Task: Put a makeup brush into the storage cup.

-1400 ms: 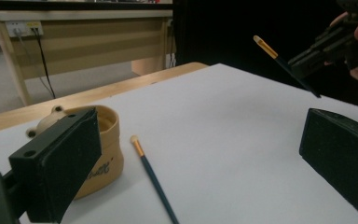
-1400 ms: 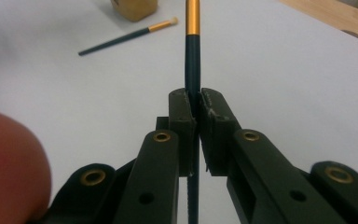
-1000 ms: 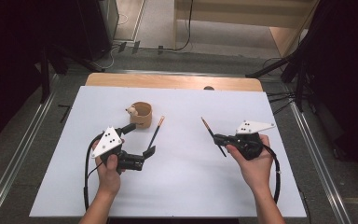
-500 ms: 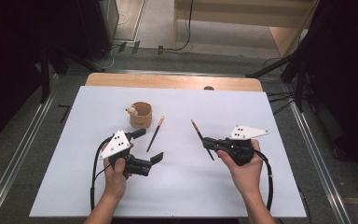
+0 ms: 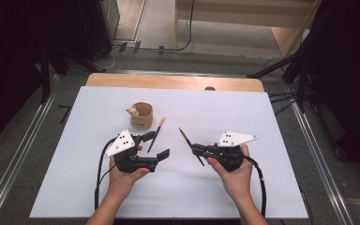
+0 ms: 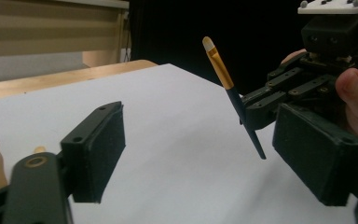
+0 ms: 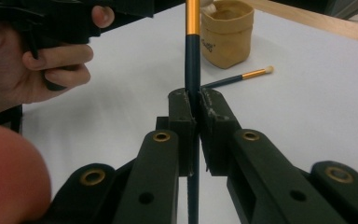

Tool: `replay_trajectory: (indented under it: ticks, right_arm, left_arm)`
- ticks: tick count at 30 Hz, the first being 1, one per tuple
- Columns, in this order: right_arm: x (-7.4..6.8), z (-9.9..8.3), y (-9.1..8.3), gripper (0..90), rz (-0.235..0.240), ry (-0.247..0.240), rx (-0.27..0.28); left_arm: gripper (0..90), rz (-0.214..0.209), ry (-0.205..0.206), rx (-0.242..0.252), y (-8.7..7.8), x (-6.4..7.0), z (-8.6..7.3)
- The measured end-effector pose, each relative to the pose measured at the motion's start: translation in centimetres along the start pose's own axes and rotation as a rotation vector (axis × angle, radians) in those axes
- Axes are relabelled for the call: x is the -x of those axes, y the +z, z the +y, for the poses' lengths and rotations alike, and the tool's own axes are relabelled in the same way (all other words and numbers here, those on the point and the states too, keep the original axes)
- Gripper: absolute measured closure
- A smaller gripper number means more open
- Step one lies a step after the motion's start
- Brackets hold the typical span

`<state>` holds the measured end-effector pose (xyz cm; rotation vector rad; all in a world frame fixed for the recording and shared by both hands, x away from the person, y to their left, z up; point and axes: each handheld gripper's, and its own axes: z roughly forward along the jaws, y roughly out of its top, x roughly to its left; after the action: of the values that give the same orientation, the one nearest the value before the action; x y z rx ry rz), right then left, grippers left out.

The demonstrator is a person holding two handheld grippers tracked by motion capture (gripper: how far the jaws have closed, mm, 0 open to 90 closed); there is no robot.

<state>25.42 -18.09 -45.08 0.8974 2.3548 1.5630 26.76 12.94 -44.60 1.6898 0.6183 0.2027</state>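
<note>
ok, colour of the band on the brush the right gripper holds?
Gold band above a dark handle; clearest in the right gripper view.

High view overhead, forward-down; gripper views close, facing inward

The left gripper [image 5: 157, 145] now sits back from the brush on the table [image 5: 156, 134], jaws apart, while the right gripper [image 5: 198, 149] carries its held brush [image 5: 191, 146] nearer the person and leftward.
</note>
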Motion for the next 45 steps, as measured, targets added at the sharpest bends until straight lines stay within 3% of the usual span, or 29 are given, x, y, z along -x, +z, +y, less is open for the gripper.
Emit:
replay_trajectory:
  ticks: [6,7,9,17,24,30,32,34,37,40,41,44,45]
  right_arm:
    - [-0.6,0.1,0.4,85.2,0.013,-0.014,0.017]
    - [-0.9,0.1,0.6,85.1,0.024,-0.018,0.022]
    - [-1.1,0.1,0.9,85.2,0.030,-0.022,0.019]
    - [-2.0,0.0,1.8,85.1,0.051,-0.039,0.016]
    - [-2.5,-0.1,2.5,85.1,0.064,-0.048,0.009]
    - [-3.0,-0.2,2.8,85.1,0.069,-0.058,0.021]
    - [-3.1,-0.2,2.9,85.1,0.068,-0.062,0.025]
    - [-3.2,-0.2,2.9,85.1,0.064,-0.063,0.028]
    - [-3.2,-0.2,2.9,85.1,0.063,-0.068,0.031]
    - [-3.3,-0.2,3.0,85.1,0.065,-0.069,0.028]
    - [-3.3,-0.2,3.1,90.0,0.063,-0.067,0.027]
    - [-3.4,-0.2,3.2,90.0,0.074,-0.071,0.021]
    - [-3.3,-0.3,3.3,80.4,0.077,-0.056,0.004]
  left_arm:
    - [31.8,-0.022,-0.028,-0.017,0.7,0.6,-0.1]
    - [34.2,-0.047,-0.057,-0.012,0.9,0.6,-0.2]
    - [38.6,-0.064,-0.073,-0.011,1.1,0.6,-0.3]
    - [55.0,-0.096,-0.126,-0.010,1.7,0.9,-0.8]
    - [60.5,-0.111,-0.148,0.010,1.7,1.2,-0.6]
    - [64.8,-0.117,-0.194,0.009,1.7,0.9,-0.8]
    - [67.0,-0.113,-0.199,0.006,1.8,0.9,-0.8]
    - [73.7,-0.142,-0.205,0.005,1.7,0.8,-0.9]
    - [77.0,-0.123,-0.200,-0.002,1.7,0.9,-0.8]
    - [82.2,-0.127,-0.207,0.001,1.7,0.9,-0.8]
    - [84.4,-0.120,-0.200,-0.001,1.7,1.0,-0.8]
    - [84.8,-0.127,-0.197,-0.005,1.7,1.0,-0.8]
    - [84.9,-0.115,-0.180,-0.013,1.7,1.0,-0.7]
